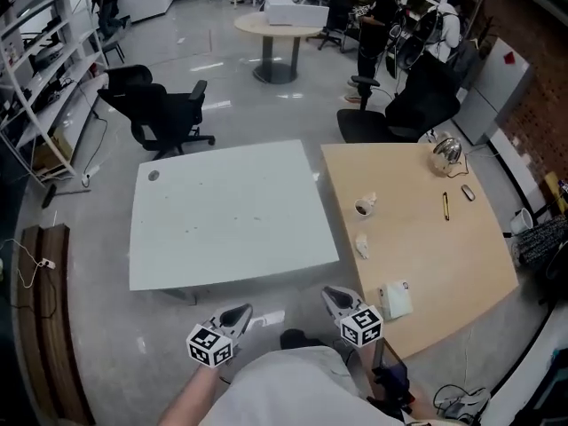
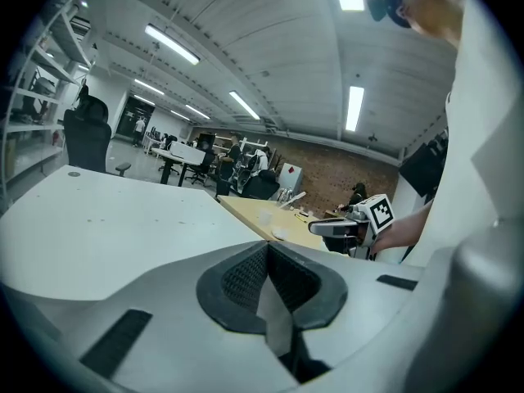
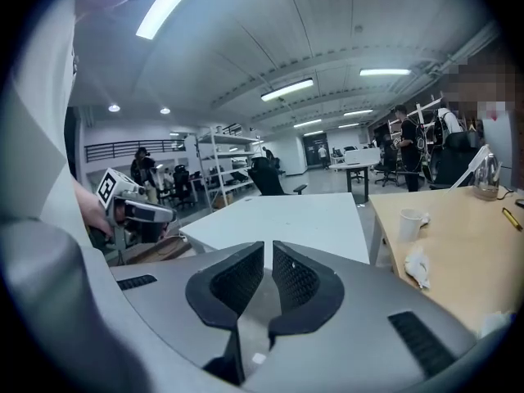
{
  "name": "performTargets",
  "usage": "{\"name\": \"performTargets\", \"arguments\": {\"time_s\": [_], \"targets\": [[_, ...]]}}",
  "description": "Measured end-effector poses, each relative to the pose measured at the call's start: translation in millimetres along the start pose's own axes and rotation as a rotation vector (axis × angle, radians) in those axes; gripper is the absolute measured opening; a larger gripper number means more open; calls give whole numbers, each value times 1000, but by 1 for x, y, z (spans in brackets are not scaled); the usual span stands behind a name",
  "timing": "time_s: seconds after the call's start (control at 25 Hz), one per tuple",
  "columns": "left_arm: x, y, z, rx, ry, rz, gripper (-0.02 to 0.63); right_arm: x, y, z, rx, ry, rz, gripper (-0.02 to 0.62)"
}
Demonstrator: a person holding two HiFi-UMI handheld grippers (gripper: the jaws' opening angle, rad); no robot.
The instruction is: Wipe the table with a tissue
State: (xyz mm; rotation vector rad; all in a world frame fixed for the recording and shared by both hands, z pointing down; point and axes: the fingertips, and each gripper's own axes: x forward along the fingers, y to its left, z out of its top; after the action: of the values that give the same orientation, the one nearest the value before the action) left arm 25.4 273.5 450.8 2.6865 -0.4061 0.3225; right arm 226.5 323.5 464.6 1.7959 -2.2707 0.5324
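The person wears a pale grey top. Just ahead of the top, the left gripper and right gripper are smooth light-grey shells, each carrying a white cube printed with black square markers. Their jaws are lined with black pads of fine ribbed mesh.

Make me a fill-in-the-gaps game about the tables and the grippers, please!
1. The left gripper and the right gripper both have ____ jaws.
2. The cup stands on the ____ table.
3. The crumpled tissue lies nearer the ____ gripper.
Missing words: shut; wooden; right.
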Motion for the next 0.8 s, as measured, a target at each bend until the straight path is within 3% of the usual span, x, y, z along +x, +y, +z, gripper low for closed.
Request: {"name": "performTargets", "arguments": {"time_s": [0.24,0.44,0.68,0.8], "targets": [[30,13,11,25,42,-45,6,29,-25,4,0,5,-13,41],[69,32,41,44,20,-55,7,57,-54,26,-31,27,-5,41],[123,28,52,56,73,-143,7,47,-107,6,14,94,-105,41],[148,26,61,70,85,-171,6,40,-134,-9,-21,163,-152,41]]}}
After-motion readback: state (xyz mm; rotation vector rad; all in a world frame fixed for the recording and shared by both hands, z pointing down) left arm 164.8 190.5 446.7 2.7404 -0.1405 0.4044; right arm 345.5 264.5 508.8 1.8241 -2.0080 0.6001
